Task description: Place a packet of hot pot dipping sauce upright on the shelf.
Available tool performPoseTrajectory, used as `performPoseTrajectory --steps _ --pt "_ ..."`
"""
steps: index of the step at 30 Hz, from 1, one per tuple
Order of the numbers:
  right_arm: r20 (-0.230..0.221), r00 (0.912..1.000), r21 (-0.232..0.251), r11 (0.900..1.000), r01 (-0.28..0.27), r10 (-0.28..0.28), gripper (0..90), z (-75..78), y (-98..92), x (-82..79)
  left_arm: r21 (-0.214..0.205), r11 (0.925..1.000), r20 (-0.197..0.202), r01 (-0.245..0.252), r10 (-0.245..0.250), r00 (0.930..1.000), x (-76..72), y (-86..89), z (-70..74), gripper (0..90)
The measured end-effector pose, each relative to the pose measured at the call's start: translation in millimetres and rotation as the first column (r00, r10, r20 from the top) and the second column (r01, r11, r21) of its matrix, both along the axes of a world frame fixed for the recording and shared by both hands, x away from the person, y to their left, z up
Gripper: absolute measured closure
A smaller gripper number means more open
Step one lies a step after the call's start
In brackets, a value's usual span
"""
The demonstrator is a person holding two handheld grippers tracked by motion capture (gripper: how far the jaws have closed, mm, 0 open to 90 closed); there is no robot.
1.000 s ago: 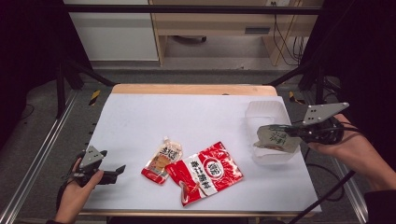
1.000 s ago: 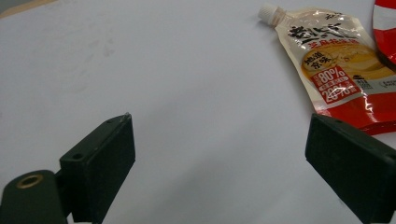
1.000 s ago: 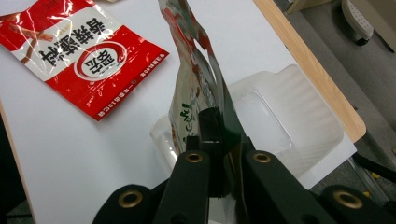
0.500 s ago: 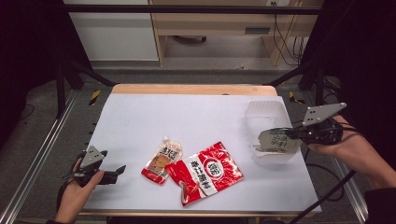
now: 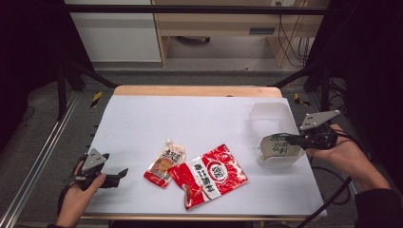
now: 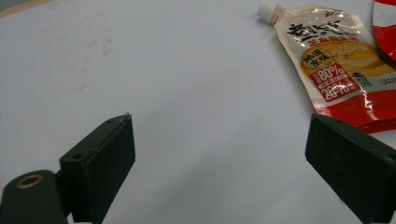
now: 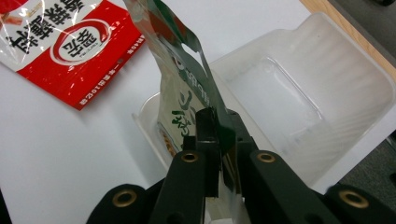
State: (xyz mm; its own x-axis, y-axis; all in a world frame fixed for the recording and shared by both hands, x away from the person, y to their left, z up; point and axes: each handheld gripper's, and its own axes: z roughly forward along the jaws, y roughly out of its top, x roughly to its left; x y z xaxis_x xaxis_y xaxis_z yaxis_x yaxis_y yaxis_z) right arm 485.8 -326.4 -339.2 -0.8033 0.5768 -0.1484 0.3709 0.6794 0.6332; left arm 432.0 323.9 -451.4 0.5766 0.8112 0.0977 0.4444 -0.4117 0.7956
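Observation:
My right gripper (image 5: 293,140) (image 7: 219,140) is shut on the edge of a green and white packet (image 5: 274,147) (image 7: 187,88), holding it over the near end of a clear plastic tray (image 5: 271,118) (image 7: 299,88) at the table's right. My left gripper (image 5: 121,174) (image 6: 224,154) rests open near the front left edge, nothing between its jaws. A spouted pouch (image 5: 164,162) (image 6: 336,60) with an orange and red label lies flat in the middle, just right of the left gripper. A red snack bag (image 5: 209,175) (image 7: 65,46) lies beside the pouch, overlapping its corner.
The white table top (image 5: 190,118) has a wooden strip along its far edge. Black frame posts stand at both sides, and a metal rail runs along the left. Cables trail from the right gripper off the table's right edge.
The right gripper has lowered the green packet slightly toward the near end of the tray. The left gripper, the pouch and the red bag have stayed where they were.

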Motion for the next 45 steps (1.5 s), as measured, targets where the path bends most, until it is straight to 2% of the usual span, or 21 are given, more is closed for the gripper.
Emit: performPoseTrajectory --steps 5,7,9,12,14,19,26,32,39,45 --pt "-0.010 0.9993 -0.004 0.9994 0.035 -0.035 85.3 -3.7 -5.9 1.9 0.000 1.0000 -0.001 -0.001 0.001 1.0000 0.1 0.5 0.0 8.3" --pt "-0.017 0.9983 -0.008 0.9985 0.055 -0.055 81.1 -4.9 -7.9 1.0 0.000 1.0000 0.000 0.000 0.000 1.0000 0.0 0.4 0.1 8.3" --pt "-0.018 0.9968 -0.003 0.9970 0.077 -0.077 72.0 -5.2 -8.8 0.3 0.001 1.0000 0.000 0.000 0.000 1.0000 0.1 0.1 0.0 8.3" --pt "-0.016 0.9927 0.015 0.9927 0.120 -0.120 51.9 -1.9 -8.6 -1.9 0.003 1.0000 -0.002 0.000 0.000 1.0000 0.2 -0.1 -0.4 8.3" --pt "0.002 0.9897 0.002 0.9897 0.143 -0.143 40.1 2.1 -5.2 -4.6 0.004 1.0000 -0.002 0.000 0.000 1.0000 0.3 -0.1 -0.4 8.3" --pt "0.049 0.9906 0.006 0.9919 0.127 -0.127 24.2 18.9 13.0 -14.6 0.003 1.0000 -0.001 -0.002 0.002 1.0000 0.1 0.0 -0.3 8.3" --pt "0.119 0.9881 0.021 0.9952 0.096 -0.098 16.1 40.2 51.0 -29.2 0.011 0.9999 0.000 0.001 -0.001 1.0000 -0.2 -0.6 0.0 8.3" --pt "0.148 0.9872 0.048 0.9975 0.053 -0.059 12.6 45.4 89.9 -40.3 0.012 0.9999 -0.001 0.002 -0.002 1.0000 -0.3 -1.2 -0.1 8.2" --pt "0.144 0.9892 0.060 0.9980 0.019 -0.028 10.3 34.2 130.6 -41.4 0.015 0.9999 -0.002 0.004 -0.004 1.0000 -0.6 -1.6 0.0 8.2" --pt "0.106 0.9943 0.051 0.9986 -0.013 0.007 14.6 11.0 166.3 -39.2 0.019 0.9997 -0.003 0.012 -0.012 0.9999 -0.8 -2.7 0.0 8.2"
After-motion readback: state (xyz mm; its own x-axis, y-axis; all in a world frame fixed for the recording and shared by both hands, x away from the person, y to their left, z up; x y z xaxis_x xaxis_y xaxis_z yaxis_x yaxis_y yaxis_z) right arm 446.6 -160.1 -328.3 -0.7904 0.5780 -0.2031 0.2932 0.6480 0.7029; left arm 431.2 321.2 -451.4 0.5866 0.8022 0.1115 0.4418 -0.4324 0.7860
